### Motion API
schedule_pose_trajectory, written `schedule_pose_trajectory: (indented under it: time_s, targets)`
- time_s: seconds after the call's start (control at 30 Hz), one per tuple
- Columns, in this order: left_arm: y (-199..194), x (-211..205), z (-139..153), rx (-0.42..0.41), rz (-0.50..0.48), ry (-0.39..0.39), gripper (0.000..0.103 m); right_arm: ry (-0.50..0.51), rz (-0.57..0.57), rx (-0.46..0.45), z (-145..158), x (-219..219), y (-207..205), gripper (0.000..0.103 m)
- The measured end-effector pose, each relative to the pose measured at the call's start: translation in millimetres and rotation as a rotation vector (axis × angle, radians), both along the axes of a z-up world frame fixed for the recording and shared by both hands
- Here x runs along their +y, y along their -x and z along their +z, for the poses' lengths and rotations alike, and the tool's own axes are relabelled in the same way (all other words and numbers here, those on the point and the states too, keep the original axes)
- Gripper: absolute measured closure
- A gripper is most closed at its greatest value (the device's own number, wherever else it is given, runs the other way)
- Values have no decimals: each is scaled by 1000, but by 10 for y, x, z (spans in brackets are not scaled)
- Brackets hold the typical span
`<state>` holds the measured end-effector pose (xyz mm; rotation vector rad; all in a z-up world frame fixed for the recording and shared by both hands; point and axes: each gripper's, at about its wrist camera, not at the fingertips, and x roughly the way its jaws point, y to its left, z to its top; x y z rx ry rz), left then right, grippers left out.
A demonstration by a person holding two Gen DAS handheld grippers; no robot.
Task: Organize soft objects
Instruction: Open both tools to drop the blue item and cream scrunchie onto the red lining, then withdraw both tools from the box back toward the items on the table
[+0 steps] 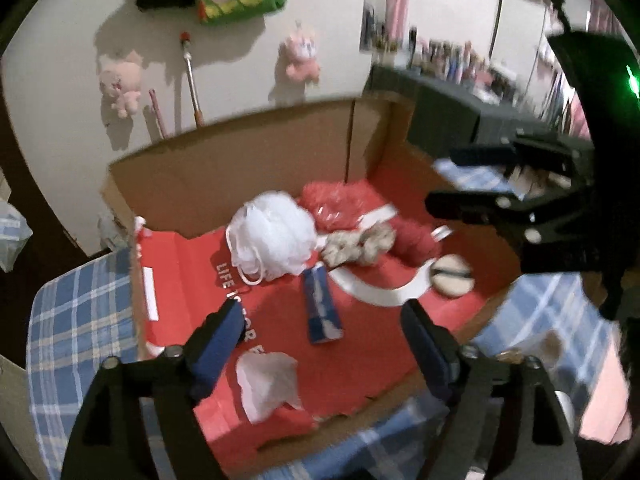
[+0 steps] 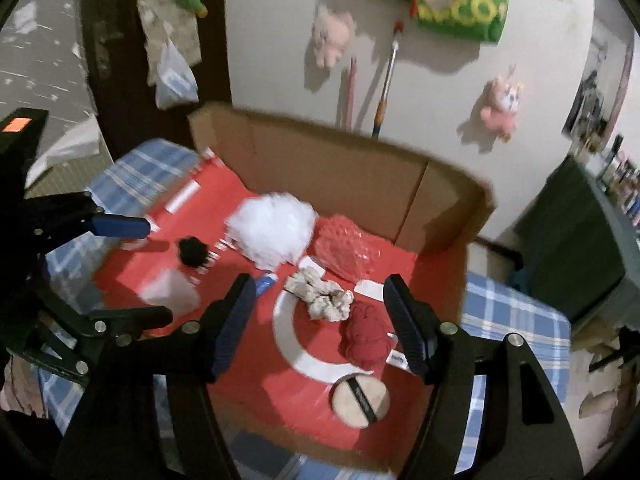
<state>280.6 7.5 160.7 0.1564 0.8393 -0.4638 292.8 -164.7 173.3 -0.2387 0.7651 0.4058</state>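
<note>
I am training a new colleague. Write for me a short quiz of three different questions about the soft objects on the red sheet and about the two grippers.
1. True or false: the left gripper holds the white mesh puff.
2. Which thing lies nearest the round beige powder puff? A) the dark red scrunchie B) the black scrunchie C) the white mesh puff
3. Fill in: the beige scrunchie lies between the dark red scrunchie and the ____ mesh puff.

Key: 1 false, both the left gripper and the right gripper are open and empty; 2 A; 3 red.
</note>
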Motion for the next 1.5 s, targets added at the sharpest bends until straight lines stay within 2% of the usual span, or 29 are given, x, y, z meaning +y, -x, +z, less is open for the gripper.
schedule_pose_trajectory:
  time_s: [0.17, 0.33, 0.47, 0.63, 0.7, 0.73, 0.83, 1.0, 1.23, 1.5]
  targets:
    - [538, 45, 312, -113, 16, 81, 1, -68, 1, -112, 354, -40, 682, 30]
    - [1123, 41, 536, -237, 56, 106, 0, -154, -9, -199, 551, -120, 1319, 26]
    - [1518, 79, 639, -305, 105, 140, 0, -178, -10, -275, 607, -159, 1808, 26]
    - [1938, 124, 704, -373, 162, 175, 0, -264, -39, -307, 583, -240, 2328, 26]
    - [2092, 120, 704, -401, 176, 177, 0, -248, -58, -365, 555, -235, 2575, 25]
    - [2172, 111, 696, -415, 185, 173, 0, -234, -68, -388, 543, -241, 2659, 22]
    - [2373, 83, 629, -450, 209, 159, 0, -196, -117, -487, 453, -226, 2971, 14]
    - [2628, 63, 448, -460, 236, 173, 0, -171, -181, -530, 230, -224, 3258, 13]
    - [2841, 44, 40, -452, 301, 156, 0, -190, -260, -474, -130, -276, 3356, 11]
    - [2793, 51, -432, -403, 372, 127, 0, -180, -330, -390, -603, -371, 3245, 11]
